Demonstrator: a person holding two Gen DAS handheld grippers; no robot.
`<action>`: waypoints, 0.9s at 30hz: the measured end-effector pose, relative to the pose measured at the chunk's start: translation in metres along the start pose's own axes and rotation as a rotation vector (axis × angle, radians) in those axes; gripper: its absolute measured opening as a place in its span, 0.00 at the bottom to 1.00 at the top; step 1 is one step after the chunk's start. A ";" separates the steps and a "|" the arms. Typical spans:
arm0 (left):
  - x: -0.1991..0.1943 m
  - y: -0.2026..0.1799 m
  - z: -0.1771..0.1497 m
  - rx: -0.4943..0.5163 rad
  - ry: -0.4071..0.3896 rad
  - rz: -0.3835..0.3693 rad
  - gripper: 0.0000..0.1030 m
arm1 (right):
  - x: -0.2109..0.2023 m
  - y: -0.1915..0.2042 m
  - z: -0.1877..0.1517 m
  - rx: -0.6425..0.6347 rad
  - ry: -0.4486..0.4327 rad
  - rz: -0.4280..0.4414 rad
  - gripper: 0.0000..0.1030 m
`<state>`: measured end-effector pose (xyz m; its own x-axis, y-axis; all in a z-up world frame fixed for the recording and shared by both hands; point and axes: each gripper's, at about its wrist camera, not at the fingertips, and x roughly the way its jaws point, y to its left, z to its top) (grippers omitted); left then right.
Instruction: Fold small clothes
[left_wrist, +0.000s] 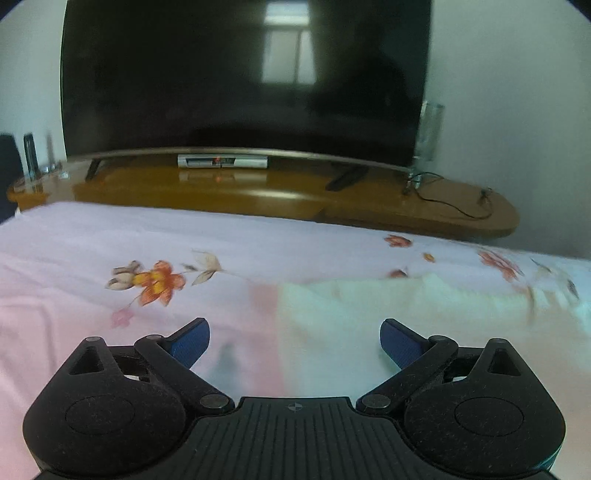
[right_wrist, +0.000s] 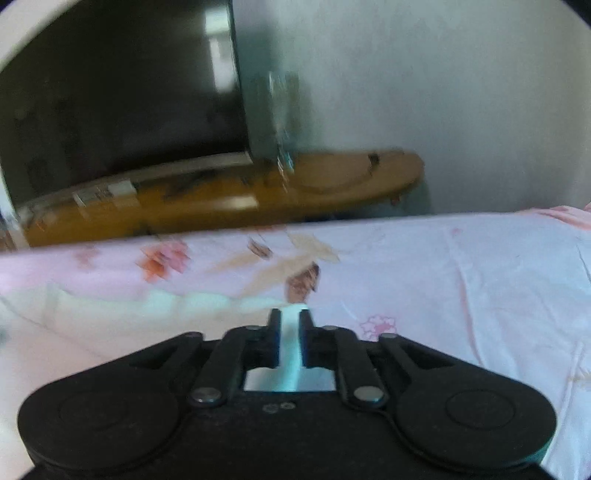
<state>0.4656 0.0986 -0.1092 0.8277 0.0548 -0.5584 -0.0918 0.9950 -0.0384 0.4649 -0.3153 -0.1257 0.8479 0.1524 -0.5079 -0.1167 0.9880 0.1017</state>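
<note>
1. No brand, label or writing can be read in either view; the small silver box (left_wrist: 222, 161) under the television (left_wrist: 243, 74) shows only a tiny red light, and both views are blurred.
2. Left tongs (left_wrist: 294, 341): the two blue-padded fingers (left_wrist: 190, 343) stand wide apart with nothing between them, hovering over the bed.
3. Right tongs (right_wrist: 289, 321): the fingers are nearly together, clamped on a thin edge of pale cloth that runs up the narrow gap between them.
4. That pale whitish-mint garment (left_wrist: 388, 325) lies spread on the bed (left_wrist: 92, 236), ahead and to the right of the left tongs. In the right wrist view the garment (right_wrist: 110, 306) stretches off to the left from the pinched edge.
5. Covering the bed is a pink sheet printed with orange flowers (left_wrist: 157, 282) and brownish leaves; one leaf (right_wrist: 303, 282) sits just beyond the right tongs' tips.
6. Beyond the bed's far edge stands a long wooden television stand (left_wrist: 461, 210) with a rounded end, carrying the large dark television, whose screen reflects a window.
7. Lying on the stand's right end is a loose black cable (left_wrist: 454, 206); a clear glass-like object (left_wrist: 430, 129) stands beside the screen's right edge, too blurred to identify.
8. At the stand's left end are a few dark upright items (left_wrist: 31, 157), too small to make out.
9. Nothing lies between either pair of tongs and the garment.
</note>
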 end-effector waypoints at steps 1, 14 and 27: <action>-0.008 0.000 -0.008 0.007 0.002 -0.008 0.96 | -0.016 0.006 -0.008 -0.038 -0.023 0.022 0.16; -0.033 0.024 -0.034 -0.024 0.134 0.055 0.97 | -0.033 0.032 -0.052 -0.276 0.108 0.011 0.18; -0.195 0.042 -0.138 0.028 0.202 -0.080 0.97 | -0.179 -0.029 -0.098 0.176 0.201 0.102 0.36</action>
<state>0.2240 0.1186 -0.1168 0.7037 -0.0390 -0.7094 -0.0129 0.9976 -0.0676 0.2653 -0.3689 -0.1218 0.7147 0.2709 -0.6448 -0.0898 0.9499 0.2995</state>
